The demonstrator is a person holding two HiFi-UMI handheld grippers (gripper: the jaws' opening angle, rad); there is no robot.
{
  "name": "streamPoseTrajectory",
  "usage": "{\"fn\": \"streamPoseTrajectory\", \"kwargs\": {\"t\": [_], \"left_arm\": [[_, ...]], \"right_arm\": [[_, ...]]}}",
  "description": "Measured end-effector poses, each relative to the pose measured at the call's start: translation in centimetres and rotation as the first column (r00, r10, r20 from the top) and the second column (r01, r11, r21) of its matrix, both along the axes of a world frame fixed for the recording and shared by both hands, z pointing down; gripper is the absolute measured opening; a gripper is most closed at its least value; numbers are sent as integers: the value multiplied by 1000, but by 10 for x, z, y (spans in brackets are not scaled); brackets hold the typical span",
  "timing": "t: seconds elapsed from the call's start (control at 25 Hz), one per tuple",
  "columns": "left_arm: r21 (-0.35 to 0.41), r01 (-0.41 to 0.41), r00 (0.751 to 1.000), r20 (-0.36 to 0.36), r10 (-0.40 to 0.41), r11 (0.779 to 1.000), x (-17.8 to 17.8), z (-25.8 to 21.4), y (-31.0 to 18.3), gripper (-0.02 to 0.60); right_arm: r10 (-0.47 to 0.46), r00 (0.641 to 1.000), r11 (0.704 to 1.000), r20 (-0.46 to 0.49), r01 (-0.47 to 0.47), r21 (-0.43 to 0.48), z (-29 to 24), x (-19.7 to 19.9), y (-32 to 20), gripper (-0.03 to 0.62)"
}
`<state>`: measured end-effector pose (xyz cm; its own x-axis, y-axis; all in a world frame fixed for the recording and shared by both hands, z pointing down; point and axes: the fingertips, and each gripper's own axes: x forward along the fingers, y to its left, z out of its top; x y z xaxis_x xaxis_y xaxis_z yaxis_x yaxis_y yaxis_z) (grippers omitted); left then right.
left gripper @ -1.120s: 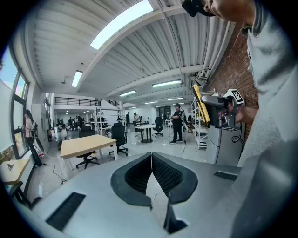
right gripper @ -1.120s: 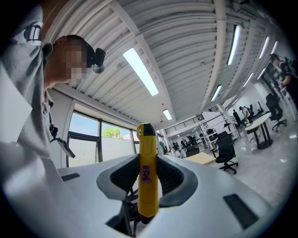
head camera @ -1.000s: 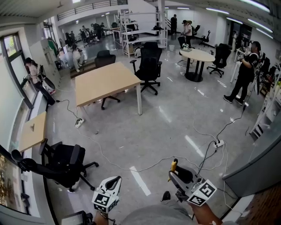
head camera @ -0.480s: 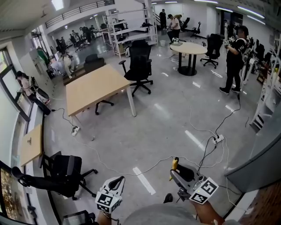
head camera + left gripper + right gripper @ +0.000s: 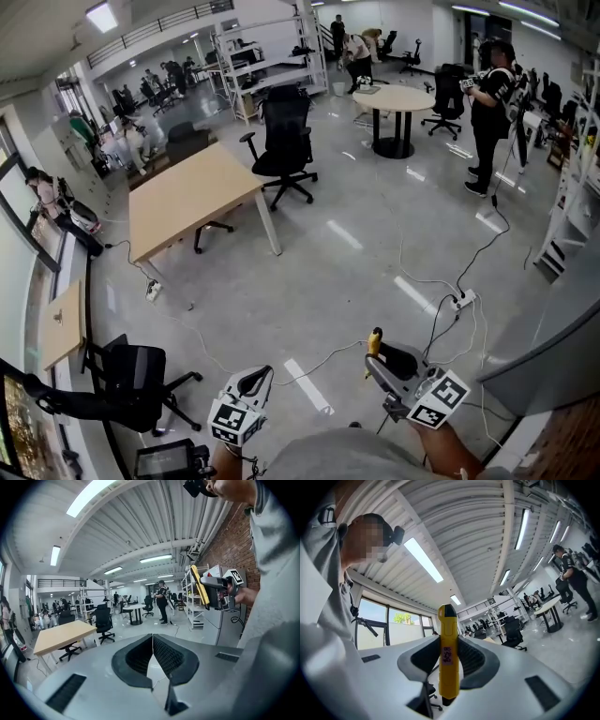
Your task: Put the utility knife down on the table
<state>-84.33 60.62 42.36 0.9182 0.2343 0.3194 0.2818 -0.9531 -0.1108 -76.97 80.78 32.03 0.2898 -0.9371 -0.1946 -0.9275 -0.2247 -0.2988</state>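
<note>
Knife: the yellow utility knife [image 5: 448, 658] stands upright, pinched on both sides by the right gripper [image 5: 378, 364]. It is held low in front of the person [image 5: 328, 461], above the floor [image 5: 328, 281].
Left gripper: the left gripper [image 5: 152, 654] has its jaws pressed together with nothing between them.
Table: the wooden table [image 5: 187, 195] is well apart from both grippers, across a stretch of grey floor.
Change: over the last second the table and the room behind it have slid leftward in the head view, while both grippers kept their low place. I take it the person is turning or walking.
Meaning: the knife is not yet down and must first be carried to a table.
Views: the right gripper view shows the grip plainly, while the head view shows only a yellow tip. The left gripper view catches the held knife from the side.
</note>
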Motion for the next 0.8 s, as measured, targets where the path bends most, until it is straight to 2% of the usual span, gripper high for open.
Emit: {"fn": "streamPoseTrajectory", "kwargs": {"t": [0.16, 0.44, 0.56, 0.8], "left_arm": [[17, -50, 999, 1, 50, 999, 33, -5, 11, 6], [1, -136, 990, 26, 136, 991, 103, 12, 16, 6], [-13, -169, 985, 21, 169, 986, 139, 13, 7, 6], [-26, -209, 978, -35, 208, 978, 209, -3, -36, 6]], "right_arm": [[41, 999, 999, 3, -41, 16, -3, 26, 12, 118], [111, 993, 994, 36, -111, -1, 16, 78, 15, 118], [146, 988, 989, 44, -145, -15, 17, 105, 6, 118], [184, 983, 982, 15, -184, -32, 1, 158, -38, 118]]}}
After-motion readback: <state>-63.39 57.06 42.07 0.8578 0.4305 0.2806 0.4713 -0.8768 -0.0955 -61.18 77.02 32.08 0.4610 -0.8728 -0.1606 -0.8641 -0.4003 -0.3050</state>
